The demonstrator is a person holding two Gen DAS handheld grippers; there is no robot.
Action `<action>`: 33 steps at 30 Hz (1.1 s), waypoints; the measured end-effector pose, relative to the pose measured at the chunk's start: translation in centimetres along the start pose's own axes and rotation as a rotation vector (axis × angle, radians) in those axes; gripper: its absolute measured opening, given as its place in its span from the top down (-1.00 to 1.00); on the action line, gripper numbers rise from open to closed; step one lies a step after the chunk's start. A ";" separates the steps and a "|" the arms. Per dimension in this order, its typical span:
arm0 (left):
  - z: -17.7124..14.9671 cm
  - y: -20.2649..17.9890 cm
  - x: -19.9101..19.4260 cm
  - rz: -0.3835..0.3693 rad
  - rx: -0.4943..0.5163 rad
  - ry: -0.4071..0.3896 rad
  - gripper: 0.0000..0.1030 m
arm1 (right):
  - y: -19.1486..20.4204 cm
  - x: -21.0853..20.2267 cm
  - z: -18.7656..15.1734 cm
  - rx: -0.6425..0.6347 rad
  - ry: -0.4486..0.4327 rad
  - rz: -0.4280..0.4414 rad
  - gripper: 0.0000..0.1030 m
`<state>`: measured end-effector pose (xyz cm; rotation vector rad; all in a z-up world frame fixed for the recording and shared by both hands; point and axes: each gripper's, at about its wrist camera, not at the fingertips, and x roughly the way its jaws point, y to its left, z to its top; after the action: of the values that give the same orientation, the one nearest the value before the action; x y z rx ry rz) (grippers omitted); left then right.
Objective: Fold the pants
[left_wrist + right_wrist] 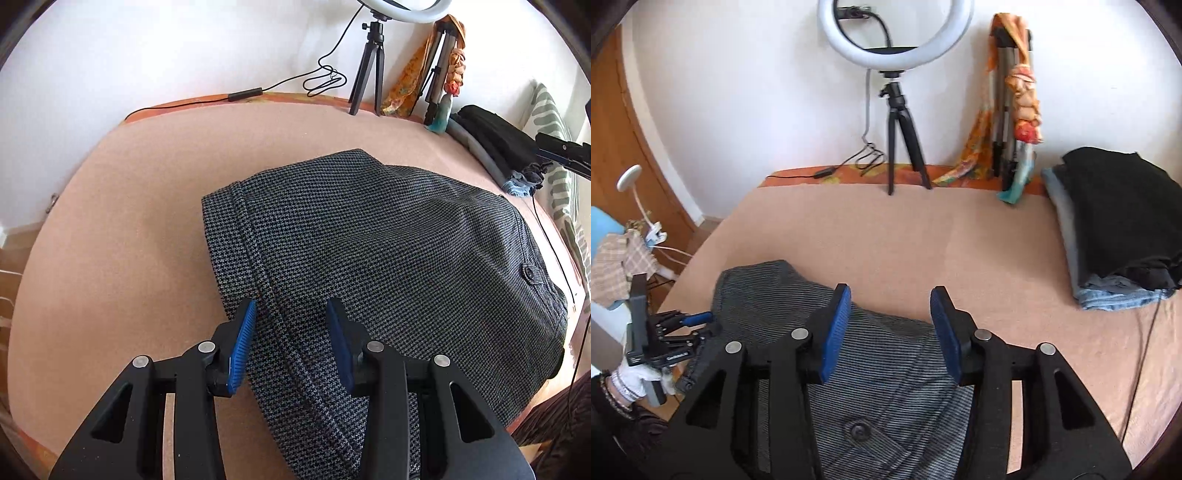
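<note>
Grey houndstooth pants (369, 258) are lying folded on the bed (129, 221), toward its near edge. Left tool (290, 314) is hovering over the hem end, fingers spread wide, gripping nothing. Right tool (890, 299) is hanging above the waistband end near the button (858, 430), also spread wide and holding nothing. Stack of folded clothes (1115, 221) is sitting at the bed's far right corner; ring light tripod (905, 133) is standing at the far edge.
</note>
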<state>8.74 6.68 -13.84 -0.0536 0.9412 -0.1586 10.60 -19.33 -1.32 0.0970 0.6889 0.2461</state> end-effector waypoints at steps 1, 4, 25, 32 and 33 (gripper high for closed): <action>0.0 0.0 -0.1 0.004 0.000 -0.003 0.27 | 1.3 0.9 0.3 -0.027 0.010 0.027 0.30; 0.0 0.1 -0.3 0.001 -0.010 -0.012 0.27 | 4.9 4.1 0.8 -0.081 0.042 0.104 0.41; 1.2 1.5 -1.2 0.046 -0.063 -0.047 0.17 | 11.1 18.8 -1.2 -0.088 0.302 0.131 0.57; 2.5 -1.1 -3.1 -0.016 -0.033 -0.111 0.17 | 9.1 10.8 -2.3 -0.046 0.207 0.154 0.43; 2.6 -1.5 -3.3 -0.027 -0.024 -0.118 0.17 | 8.6 9.4 -2.8 -0.042 0.193 0.146 0.35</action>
<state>8.74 5.66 -9.52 -0.0976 0.8250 -0.1675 14.18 -8.58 -7.78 0.0847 0.8694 0.4138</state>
